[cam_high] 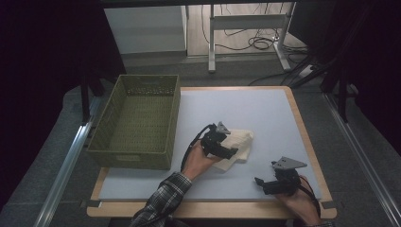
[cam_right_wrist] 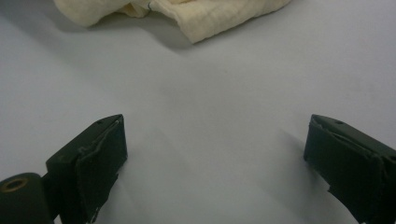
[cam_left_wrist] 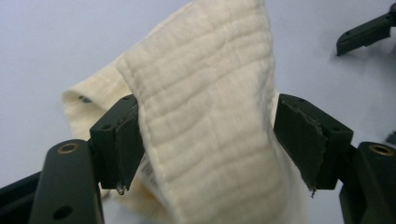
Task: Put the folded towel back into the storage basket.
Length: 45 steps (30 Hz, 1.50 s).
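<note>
I saw a cream cloth, ribbed and soft, lying crumpled on the pale mat just right of the green woven basket. One stitched fold rose off the mat between my left gripper's spread jaws.

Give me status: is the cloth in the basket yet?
Not yet: the green basket holds nothing. In hand: the left gripper has its open jaws around a raised fold of the cream cloth, not yet pinched. The right gripper waits open over the mat. Left: closing, lifting, placing.
</note>
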Motion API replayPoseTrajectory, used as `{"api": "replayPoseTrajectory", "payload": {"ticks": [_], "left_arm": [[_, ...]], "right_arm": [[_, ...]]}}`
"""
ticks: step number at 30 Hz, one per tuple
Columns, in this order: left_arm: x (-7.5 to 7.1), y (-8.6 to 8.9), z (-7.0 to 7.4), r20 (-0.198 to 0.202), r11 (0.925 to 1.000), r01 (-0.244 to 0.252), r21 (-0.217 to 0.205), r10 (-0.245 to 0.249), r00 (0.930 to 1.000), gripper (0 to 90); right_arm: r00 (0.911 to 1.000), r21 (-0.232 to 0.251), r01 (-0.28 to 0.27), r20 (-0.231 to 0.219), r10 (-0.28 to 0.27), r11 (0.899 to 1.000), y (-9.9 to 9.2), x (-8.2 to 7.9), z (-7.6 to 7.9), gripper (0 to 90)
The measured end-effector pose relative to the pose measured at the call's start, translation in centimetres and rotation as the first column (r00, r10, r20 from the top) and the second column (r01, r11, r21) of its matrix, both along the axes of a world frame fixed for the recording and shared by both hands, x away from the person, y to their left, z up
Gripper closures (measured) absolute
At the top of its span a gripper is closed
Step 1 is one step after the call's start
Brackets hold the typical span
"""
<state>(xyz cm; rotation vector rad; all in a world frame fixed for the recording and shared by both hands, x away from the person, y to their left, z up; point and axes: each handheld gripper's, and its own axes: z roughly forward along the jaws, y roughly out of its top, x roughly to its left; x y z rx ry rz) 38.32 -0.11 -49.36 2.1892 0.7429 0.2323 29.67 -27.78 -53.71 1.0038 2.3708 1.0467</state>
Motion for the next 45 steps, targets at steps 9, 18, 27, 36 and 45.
{"api": "replayPoseTrajectory", "payload": {"ticks": [9, 18, 27, 36, 45], "left_arm": [[-1.1, 2.1, 0.4, -0.013, 0.9995, -0.017, -0.026, 0.017, 0.9998, 28.2], [-2.8, 4.4, -1.5, -0.066, 0.9983, -0.035, -0.047, 0.032, 0.9973, 29.3], [-3.7, 5.5, -3.1, -0.103, 0.9965, -0.038, -0.074, 0.03, 0.9942, 33.9], [-4.1, 5.5, -4.2, -0.126, 0.9941, 0.009, -0.108, -0.023, 0.9918, 84.0], [-3.8, 7.2, -1.9, -0.036, 0.9761, -0.054, -0.21, 0.048, 0.9982, 85.9]], "right_arm": [[1.0, 0.006, 0.004, 0.005, -0.004, 1.0, -0.4, 0.1, 0.3, 19.6], [0.9994, 0.077, -0.033, -0.004, 0.033, 0.997, 0.6, 1.0, 1.2, 36.5], [0.9966, 0.057, -0.082, 0.01, 0.082, 0.995, 3.1, 3.6, 1.2, 40.3], [0.9956, -0.037, -0.082, 0.042, 0.084, 0.996, 5.7, 4.8, 0.7, 77.3], [0.9961, -0.05, -0.07, 0.051, 0.072, 0.996, 3.8, 4.1, 2.6, 86.5]]}}
